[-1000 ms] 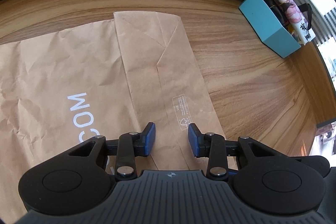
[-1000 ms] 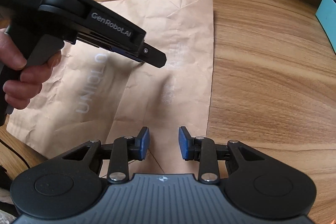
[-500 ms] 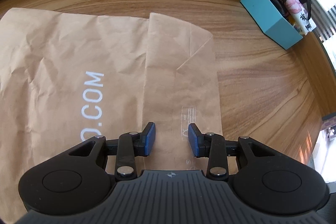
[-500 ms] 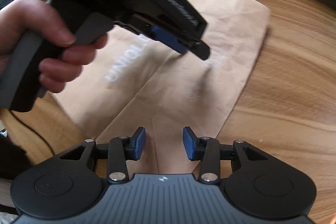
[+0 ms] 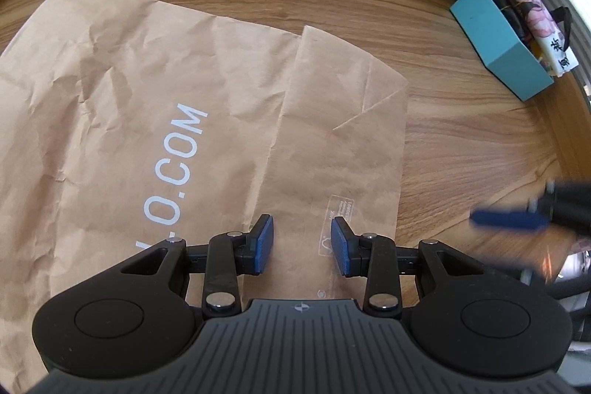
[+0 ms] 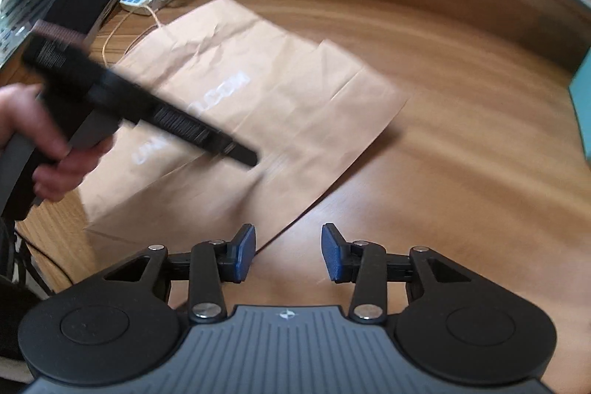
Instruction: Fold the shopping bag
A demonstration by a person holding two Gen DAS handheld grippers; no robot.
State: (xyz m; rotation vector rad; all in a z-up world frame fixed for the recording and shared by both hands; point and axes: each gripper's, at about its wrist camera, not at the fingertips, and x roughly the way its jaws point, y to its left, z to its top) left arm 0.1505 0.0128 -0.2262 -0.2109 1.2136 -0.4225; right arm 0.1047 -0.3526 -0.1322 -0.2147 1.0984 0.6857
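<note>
Both hand-held grippers stand with jaws apart and hold nothing: the left hand-held gripper (image 5: 300, 248) hangs over the folded-over bottom flap (image 5: 343, 143) of the brown paper shopping bag (image 5: 122, 120), which lies flat and creased on the wooden worktop (image 5: 461, 143), while the right hand-held gripper (image 6: 288, 253) sits at the bag's near corner, half over bare wood. Risk: the paper is stiff and wrinkled, so a pinch taken off the existing crease would probably set a skewed fold or tear the edge. Motion blur makes the contact height uncertain; a teal box (image 5: 498, 39) stands well apart.
</note>
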